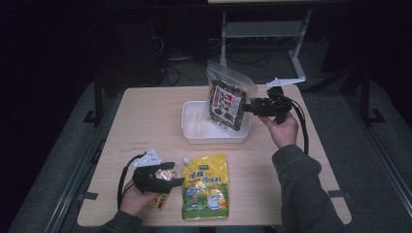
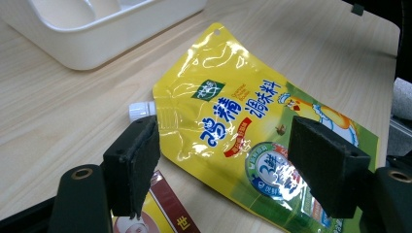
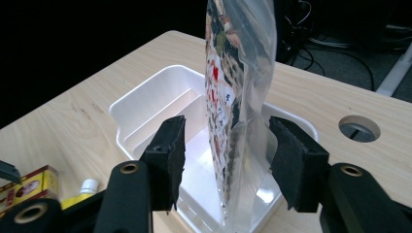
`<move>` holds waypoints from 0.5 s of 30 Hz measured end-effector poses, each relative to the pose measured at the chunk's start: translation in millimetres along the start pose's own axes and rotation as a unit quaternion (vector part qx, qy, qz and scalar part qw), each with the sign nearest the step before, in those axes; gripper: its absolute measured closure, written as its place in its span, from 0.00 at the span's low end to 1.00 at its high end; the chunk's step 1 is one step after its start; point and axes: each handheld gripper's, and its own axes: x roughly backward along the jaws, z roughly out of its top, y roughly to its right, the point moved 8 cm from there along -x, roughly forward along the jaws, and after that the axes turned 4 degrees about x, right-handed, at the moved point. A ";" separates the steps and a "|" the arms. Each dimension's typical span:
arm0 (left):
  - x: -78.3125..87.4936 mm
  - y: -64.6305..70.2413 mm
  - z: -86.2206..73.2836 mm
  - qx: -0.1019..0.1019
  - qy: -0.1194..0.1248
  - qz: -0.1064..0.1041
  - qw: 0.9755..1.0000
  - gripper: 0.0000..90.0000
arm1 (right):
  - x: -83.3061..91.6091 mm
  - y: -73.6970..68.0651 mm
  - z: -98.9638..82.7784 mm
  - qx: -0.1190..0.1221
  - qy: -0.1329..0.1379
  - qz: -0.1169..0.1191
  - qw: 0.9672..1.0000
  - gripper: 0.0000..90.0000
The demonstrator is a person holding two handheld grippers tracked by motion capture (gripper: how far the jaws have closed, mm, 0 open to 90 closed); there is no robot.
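While snack bag stands upright in white bin, right gripper jaws spread either side, pads clear of film: bag released, unsupported. Risk: tall bag tips over bin rim onto table if jaw brushes film on withdrawal. Left gripper open, empty, hovering above yellow spout pouch. Risk: glossy flat pouch slips; jaw may snag red-yellow box just beside pouch.
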 end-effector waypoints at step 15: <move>-2.3 0.4 0.7 -0.004 -0.003 -0.002 1.000 0.30 | 7.8 2.8 -9.5 -0.006 -0.008 0.001 1.000 0.51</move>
